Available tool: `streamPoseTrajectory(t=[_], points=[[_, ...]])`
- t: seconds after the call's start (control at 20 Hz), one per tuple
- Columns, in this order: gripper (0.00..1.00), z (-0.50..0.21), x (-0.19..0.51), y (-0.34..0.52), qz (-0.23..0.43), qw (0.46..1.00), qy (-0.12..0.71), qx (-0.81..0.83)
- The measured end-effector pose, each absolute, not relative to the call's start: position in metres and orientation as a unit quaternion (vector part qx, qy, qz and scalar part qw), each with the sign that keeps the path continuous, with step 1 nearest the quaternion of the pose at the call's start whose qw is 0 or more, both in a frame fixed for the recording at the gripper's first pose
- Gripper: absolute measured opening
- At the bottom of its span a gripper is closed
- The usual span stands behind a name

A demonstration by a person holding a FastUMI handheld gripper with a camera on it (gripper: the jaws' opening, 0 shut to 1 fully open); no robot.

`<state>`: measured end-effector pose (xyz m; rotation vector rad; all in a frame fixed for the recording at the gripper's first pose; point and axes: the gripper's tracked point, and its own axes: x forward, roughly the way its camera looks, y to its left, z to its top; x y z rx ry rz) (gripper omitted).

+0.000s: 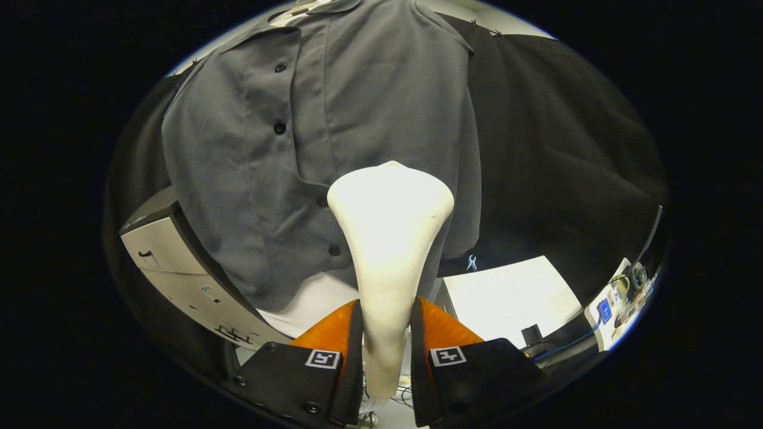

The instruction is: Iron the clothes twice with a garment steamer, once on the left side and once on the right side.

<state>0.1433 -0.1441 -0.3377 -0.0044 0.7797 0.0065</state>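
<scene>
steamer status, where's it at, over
Gripper shut on steamer. Steamer head up against the grey shirt, near the button placket. Nothing between them.

This looks like a lab or test booth, not a home. Black cloth hangs as a wall beyond the gripper, whose fingers clamp the neck of a white steamer. A grey shirt hangs against that cloth just ahead of the steamer's head, held up near its collar. Below the shirt, to the left of the fingers, stands a pale metal cabinet with a dark top. To the right of the fingers lies a bare white tabletop, with a blue cable beside it and a cluttered bench of small devices further right.
</scene>
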Motion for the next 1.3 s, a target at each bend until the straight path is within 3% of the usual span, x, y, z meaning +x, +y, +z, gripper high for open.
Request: streamPoseTrajectory(t=[0.8,1.3], points=[[0.41,-0.176,0.167,-0.068,0.025,0.965,0.26,0.0],[0.41,-0.063,0.146,-0.019,-0.006,0.986,0.165,-0.006]])
